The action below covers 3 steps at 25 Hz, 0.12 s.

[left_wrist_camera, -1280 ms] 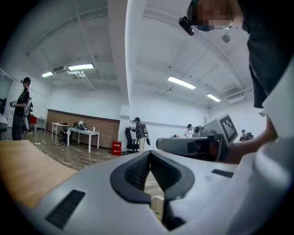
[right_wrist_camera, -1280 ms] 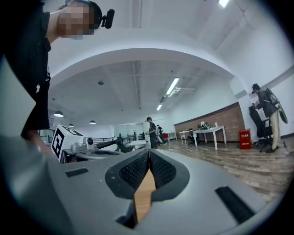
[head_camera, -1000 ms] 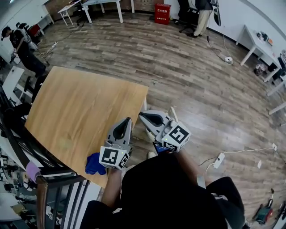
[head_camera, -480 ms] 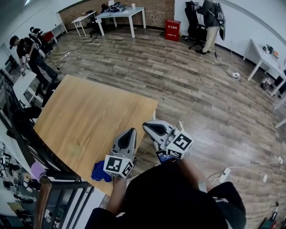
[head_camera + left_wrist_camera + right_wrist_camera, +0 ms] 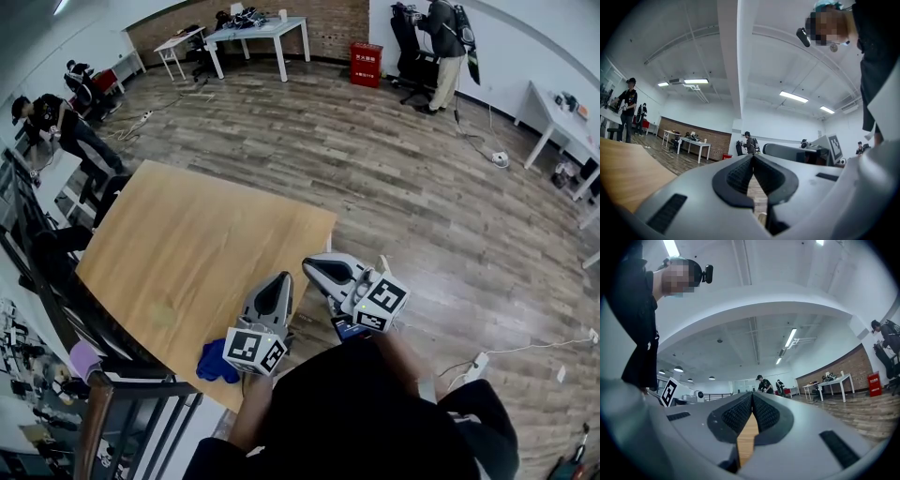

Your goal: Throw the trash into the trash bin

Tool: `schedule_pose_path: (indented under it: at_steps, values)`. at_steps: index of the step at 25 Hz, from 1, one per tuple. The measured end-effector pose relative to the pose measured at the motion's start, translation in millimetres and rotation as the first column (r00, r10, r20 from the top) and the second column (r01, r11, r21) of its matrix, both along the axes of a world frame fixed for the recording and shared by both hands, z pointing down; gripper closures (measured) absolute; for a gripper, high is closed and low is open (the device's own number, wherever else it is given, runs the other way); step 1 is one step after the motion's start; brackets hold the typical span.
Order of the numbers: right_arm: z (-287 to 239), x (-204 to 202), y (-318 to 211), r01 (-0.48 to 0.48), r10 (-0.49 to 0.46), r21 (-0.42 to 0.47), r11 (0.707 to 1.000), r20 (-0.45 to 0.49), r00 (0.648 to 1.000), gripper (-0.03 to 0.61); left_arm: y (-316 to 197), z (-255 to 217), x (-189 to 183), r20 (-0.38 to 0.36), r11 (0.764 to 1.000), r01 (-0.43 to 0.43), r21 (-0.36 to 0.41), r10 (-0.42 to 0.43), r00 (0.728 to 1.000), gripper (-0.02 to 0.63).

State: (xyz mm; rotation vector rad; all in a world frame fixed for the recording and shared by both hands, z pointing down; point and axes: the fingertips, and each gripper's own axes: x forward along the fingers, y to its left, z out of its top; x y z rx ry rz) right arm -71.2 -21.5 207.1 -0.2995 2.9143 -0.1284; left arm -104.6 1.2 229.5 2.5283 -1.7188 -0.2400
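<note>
A crumpled blue thing (image 5: 216, 362) lies on the near corner of the wooden table (image 5: 187, 253), just left of my left gripper's marker cube. My left gripper (image 5: 279, 279) hovers over the table's near right edge, pointing away from me. In the left gripper view the left gripper (image 5: 753, 157) has its pads together with nothing between them. My right gripper (image 5: 309, 265) is held beside it over the floor, pointing left toward the table's corner. Its pads also meet with nothing between them in the right gripper view, where the right gripper (image 5: 752, 395) faces the tabletop. I see no trash bin.
A black railing (image 5: 112, 403) runs along the lower left. People stand at the far left (image 5: 42, 117) and far right (image 5: 448, 37). White tables (image 5: 267, 33) and a red box (image 5: 366, 64) stand at the back. A power strip with cables (image 5: 478, 361) lies on the wooden floor to my right.
The head view has shifted a little, showing more of the room's back. Both grippers stay shut and almost where they were.
</note>
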Motion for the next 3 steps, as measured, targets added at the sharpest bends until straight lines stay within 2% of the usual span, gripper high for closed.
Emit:
schedule_pose_path:
  at_steps: [3]
  values:
    - [-3.8,5.2,-7.6,-0.011,0.011,0.001,1.0,-0.001,1.0,0.58,-6.4,-3.4,1.5,-0.013,1.0,0.003,-0.003,-0.003,1.0,0.604]
